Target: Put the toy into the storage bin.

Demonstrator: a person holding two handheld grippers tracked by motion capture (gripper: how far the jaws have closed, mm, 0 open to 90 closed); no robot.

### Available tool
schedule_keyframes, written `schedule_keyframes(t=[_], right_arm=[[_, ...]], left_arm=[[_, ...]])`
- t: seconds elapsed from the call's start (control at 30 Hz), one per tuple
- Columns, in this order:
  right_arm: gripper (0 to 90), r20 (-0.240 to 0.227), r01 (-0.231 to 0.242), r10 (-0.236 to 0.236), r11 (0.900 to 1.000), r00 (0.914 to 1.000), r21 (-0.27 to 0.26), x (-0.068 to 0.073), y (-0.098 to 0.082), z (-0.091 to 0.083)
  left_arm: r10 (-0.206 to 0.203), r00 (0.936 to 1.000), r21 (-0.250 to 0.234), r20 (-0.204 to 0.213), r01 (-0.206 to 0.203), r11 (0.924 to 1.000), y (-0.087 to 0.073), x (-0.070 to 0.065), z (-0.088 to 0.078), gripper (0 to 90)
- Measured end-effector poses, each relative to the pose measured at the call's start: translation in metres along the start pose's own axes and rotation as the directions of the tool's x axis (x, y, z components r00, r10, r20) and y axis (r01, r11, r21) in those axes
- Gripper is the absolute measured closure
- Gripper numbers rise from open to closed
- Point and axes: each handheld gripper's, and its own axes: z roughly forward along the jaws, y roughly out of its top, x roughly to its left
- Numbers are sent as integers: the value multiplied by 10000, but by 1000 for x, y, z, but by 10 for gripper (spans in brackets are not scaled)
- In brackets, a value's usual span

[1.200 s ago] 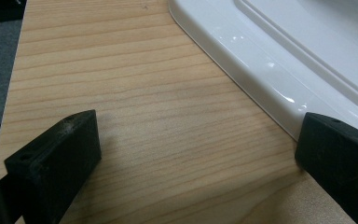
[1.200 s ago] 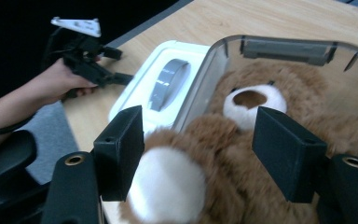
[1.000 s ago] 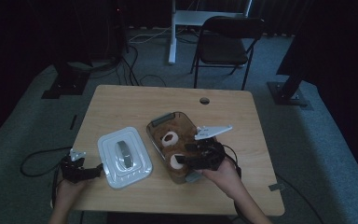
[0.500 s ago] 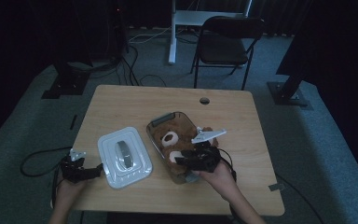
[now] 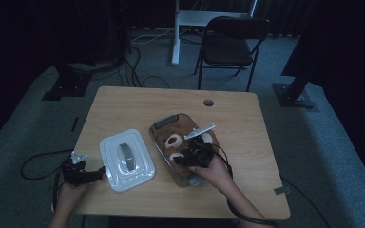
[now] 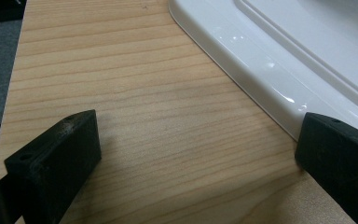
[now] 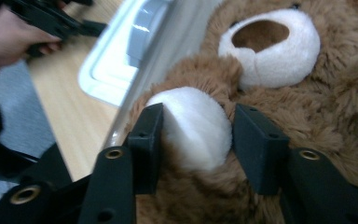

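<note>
A brown teddy bear (image 5: 175, 141) with a white muzzle (image 7: 270, 46) lies in a clear container (image 5: 164, 122) near the table's middle. My right gripper (image 5: 183, 159) reaches into the container from the near right. Its jaws have just been opening. The bear's white paw (image 7: 191, 126) sits between them, touching one pad, with a thin gap at the other. The white lid (image 5: 126, 159) lies flat to the container's left. My left gripper (image 5: 100, 173) rests open by the lid's near left corner, and bare wood (image 6: 168, 140) shows between its jaws.
The lid's rim (image 6: 270, 56) runs just ahead of my left gripper. The table's left edge (image 6: 16, 70) is close by. A cable hole (image 5: 208, 102) lies at the table's back. Beyond the table stands a folding chair (image 5: 230, 45), and cables cross the carpet.
My right hand has sunk and shifted left into the container, onto the bear. The left hand and the lid have stayed put.
</note>
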Motion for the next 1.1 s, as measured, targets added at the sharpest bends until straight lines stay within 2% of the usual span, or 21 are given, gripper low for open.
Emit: schedule_keyframes(t=[0.2,0.37,0.43,0.53,0.6,0.73,0.8,0.97,1.03,1.1], right_arm=[[557,534,492,-557,9919,9970,1170,6,6,14],[570,1053,1279,-1484,9753,9833,1799,16,6,22],[570,1097,1401,-1626,9721,9806,1882,17,5,23],[524,971,1359,-1527,9775,9835,1611,17,4,20],[487,694,1140,-1239,9847,9899,1321,16,4,17],[420,560,1055,-1108,9903,9923,908,15,5,8],[399,403,1020,-1048,9925,9937,669,16,8,-1],[371,346,894,-879,9949,9955,-466,18,16,-40],[374,652,930,-874,9917,9940,-887,15,17,-58],[376,825,774,-685,9909,9942,-1098,9,17,-72]], left_arm=[[-2,10000,-3,-2,2,10000,0,0,0,5],[-31,10000,-4,0,31,10000,0,0,0,5],[-28,10000,-4,1,28,10000,0,0,0,5],[-34,10000,1,1,34,10000,0,0,0,5],[-29,10000,3,5,29,10000,0,0,0,5],[-9,10000,28,7,9,10000,0,0,0,5],[-18,10000,14,4,18,10000,0,0,0,5],[-29,10000,14,3,29,10000,0,0,0,5],[-25,10000,13,7,25,10000,0,0,0,5],[-28,10000,8,5,28,10000,0,0,0,5]])
